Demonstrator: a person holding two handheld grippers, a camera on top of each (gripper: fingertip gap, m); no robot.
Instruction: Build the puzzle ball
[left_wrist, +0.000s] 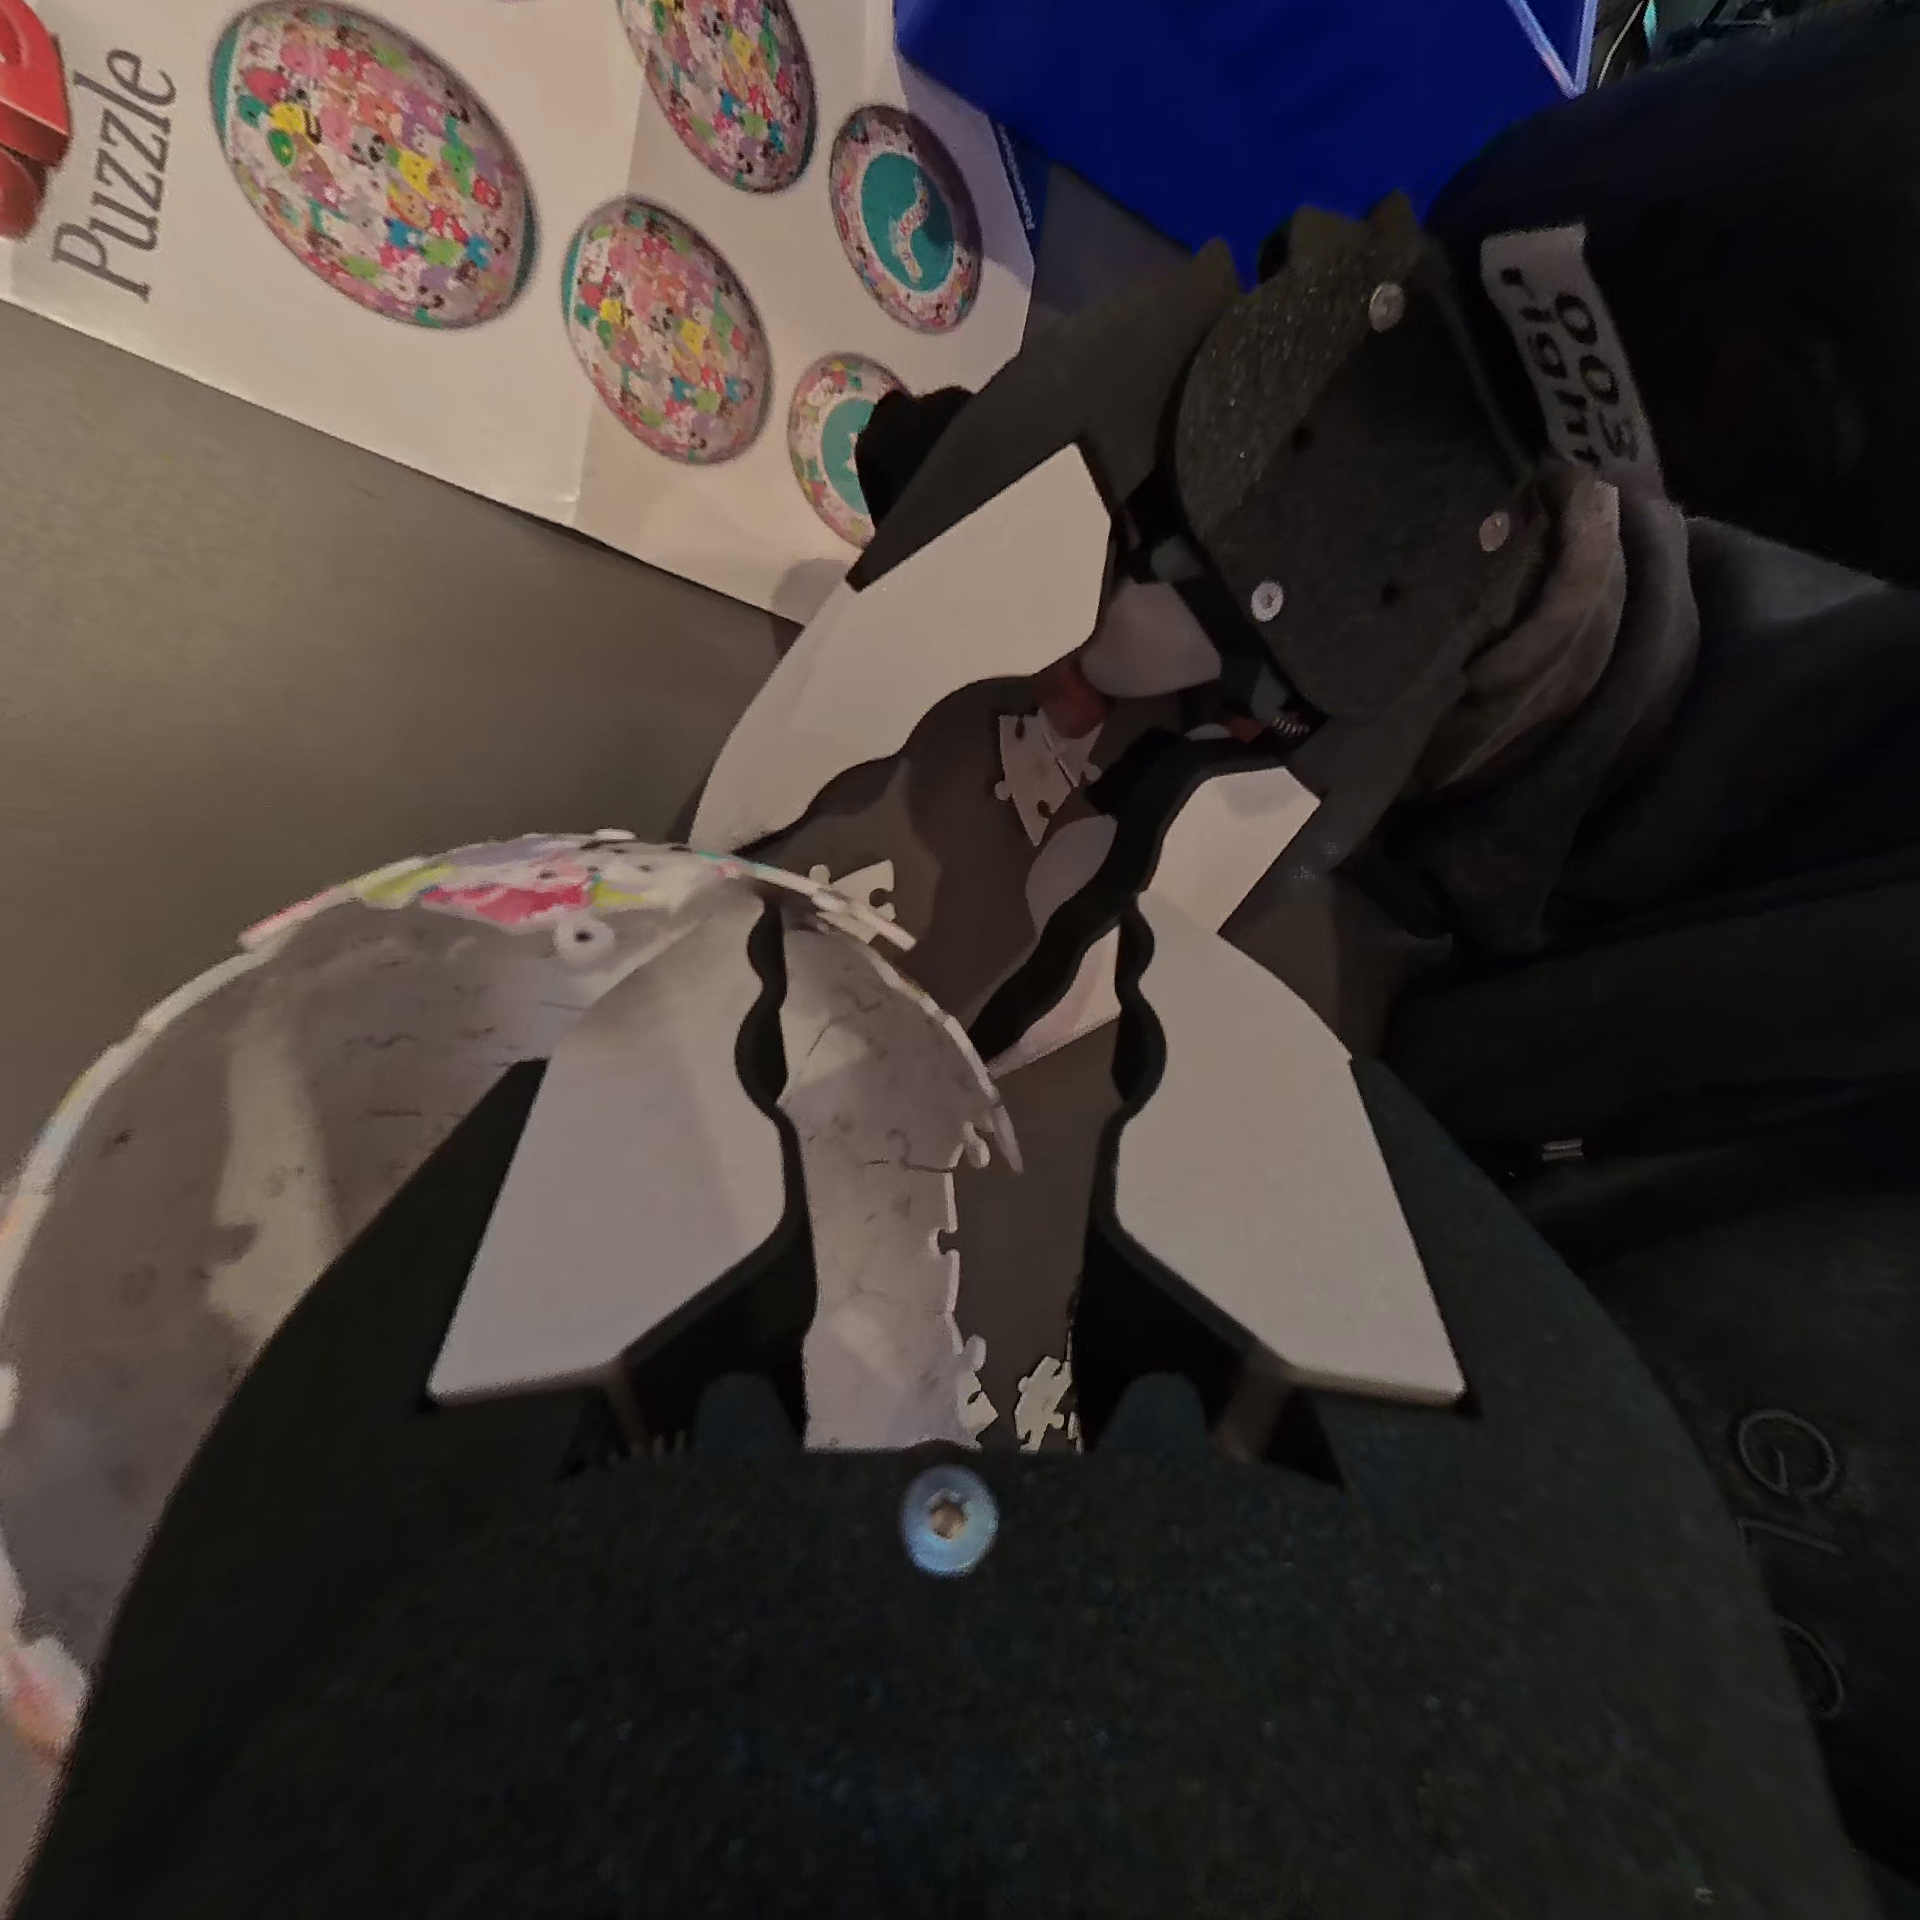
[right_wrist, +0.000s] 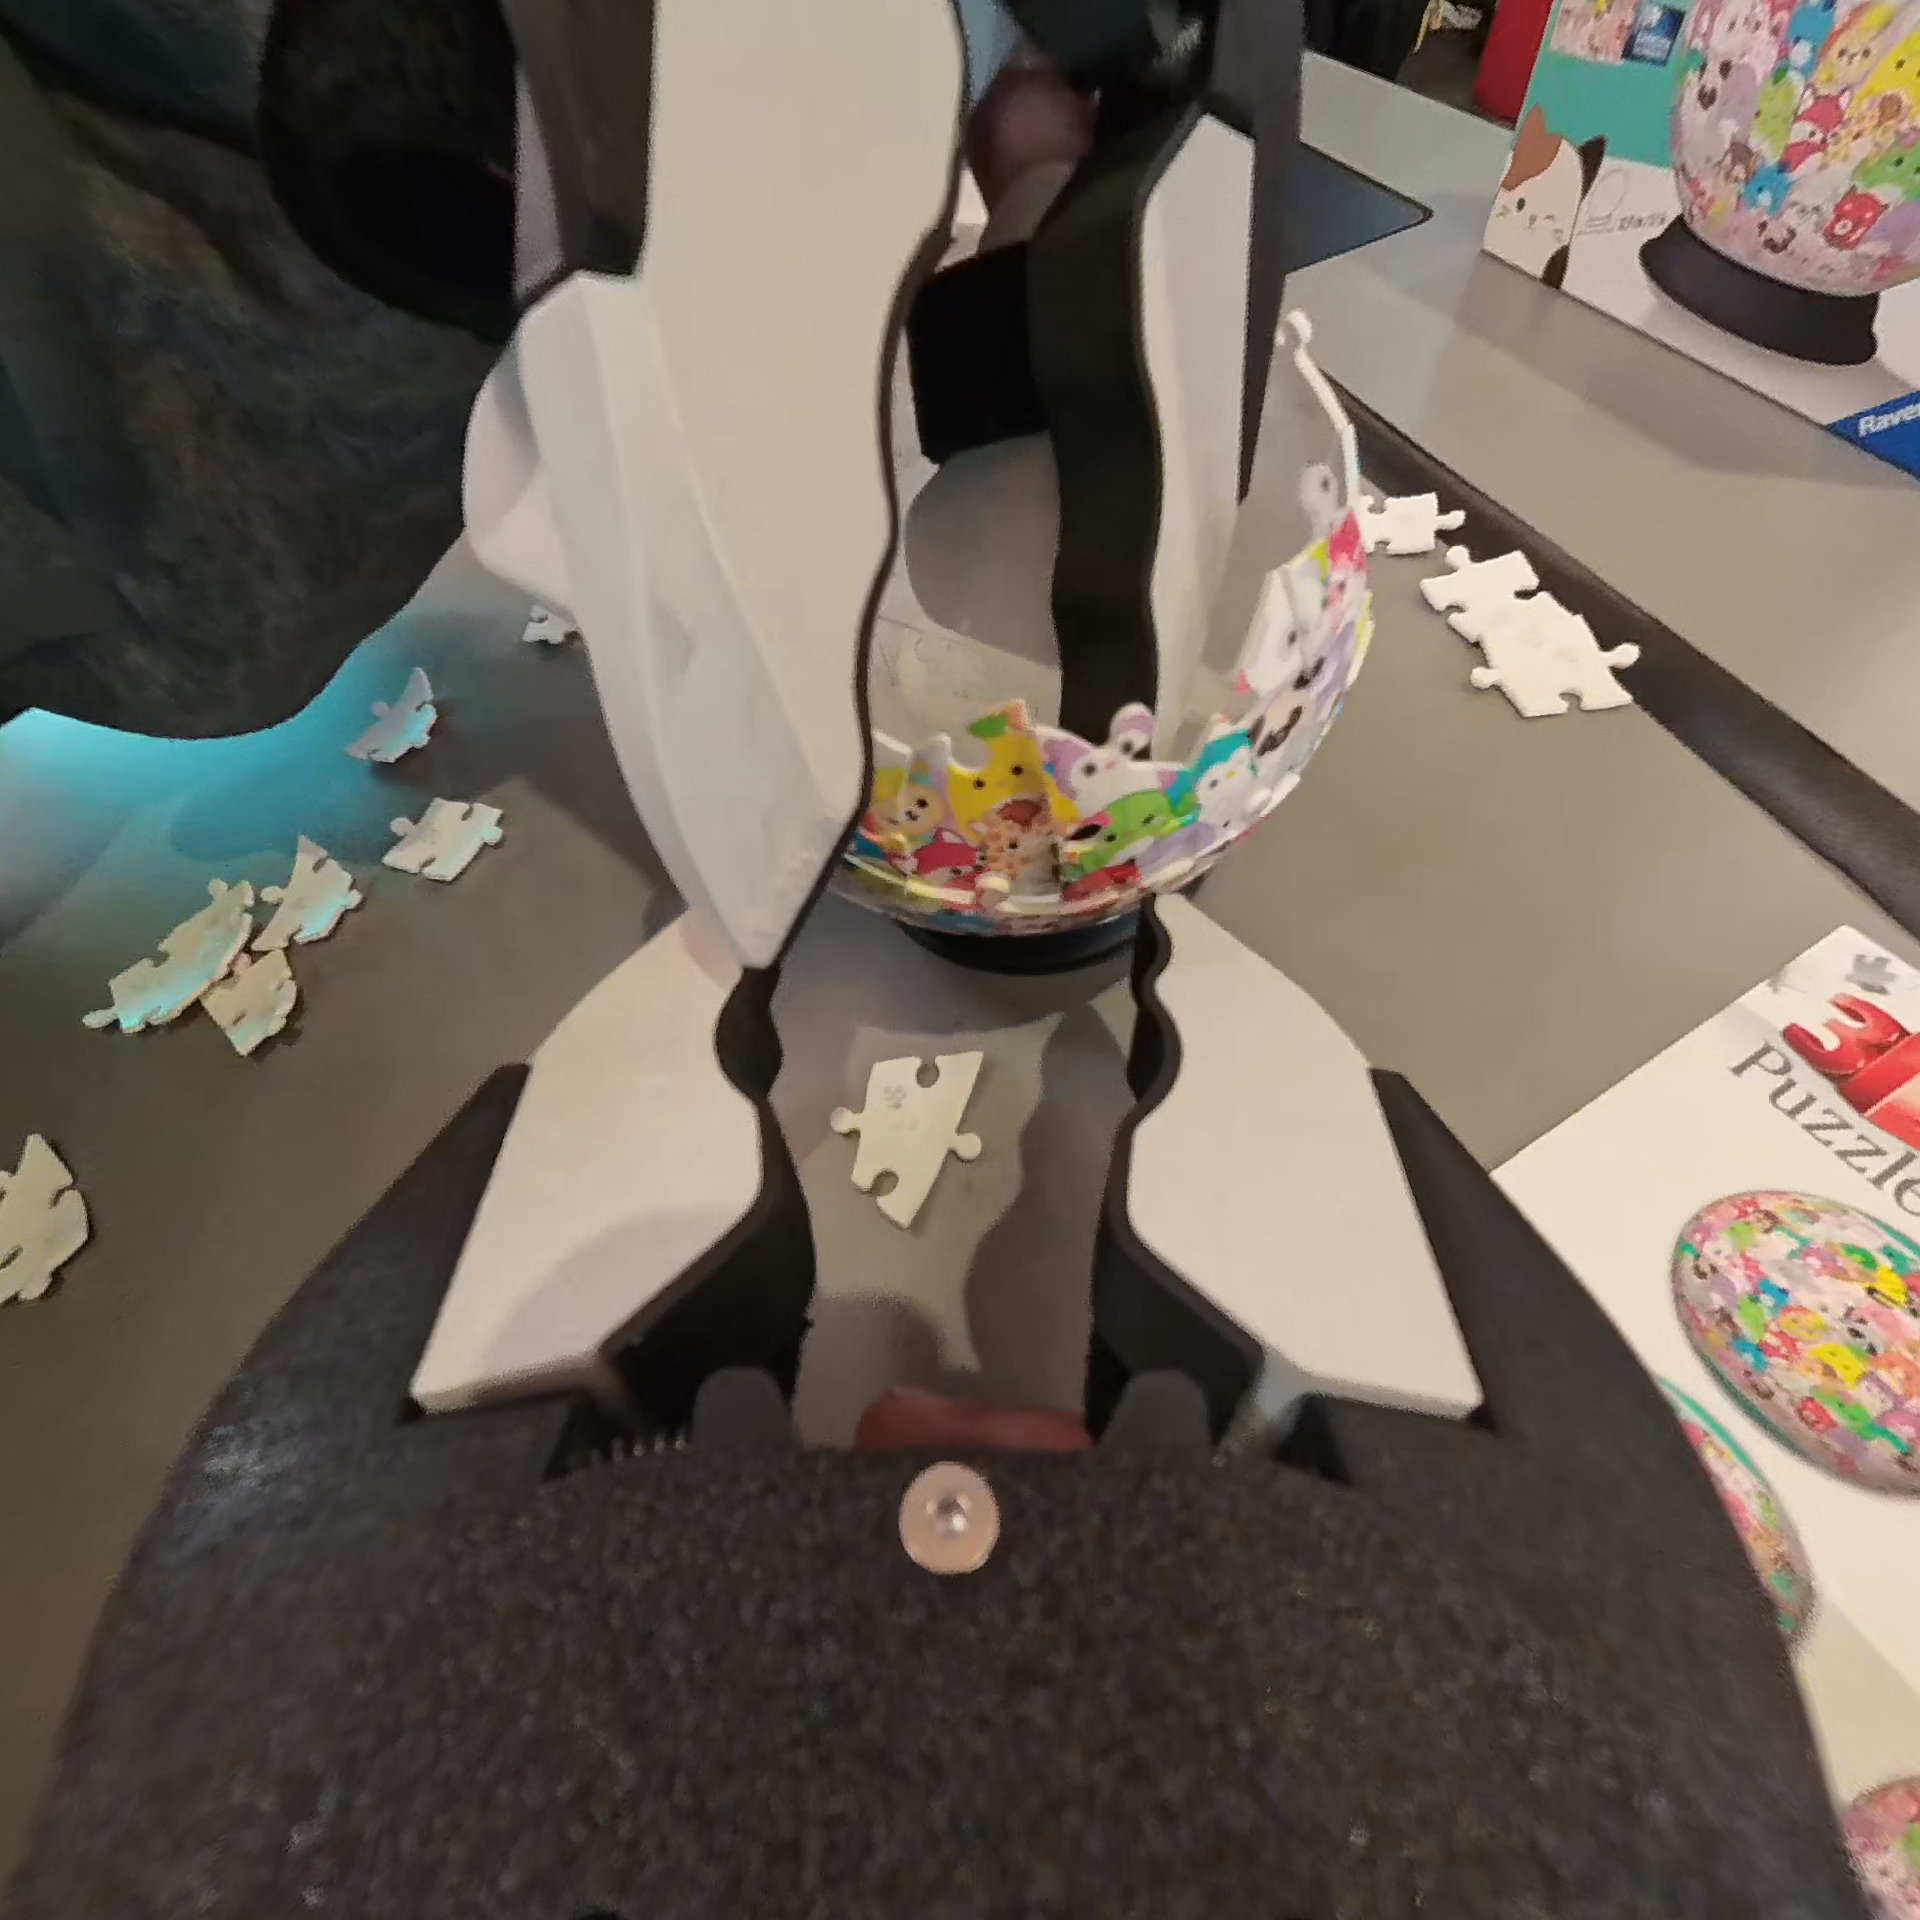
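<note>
Lying face-down just before the half-built ball (right_wrist: 1101, 810), a loose piece (right_wrist: 914, 1127) is waiting between the right gripper's (right_wrist: 945, 997) parted, empty jaws. Straddling the ball's wall (jaws apart, not pinching), the left gripper (left_wrist: 945, 935) is bracing it, so I judge pressing pieces in gently is wisest.

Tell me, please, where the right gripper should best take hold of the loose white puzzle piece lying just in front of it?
The puzzle piece lies flat, face down on the grey table, between the open right gripper fingers. Probably best pinch its two long straight sides from above, avoiding the small tabs; being thin and flat, it offers little else to grip.
</note>
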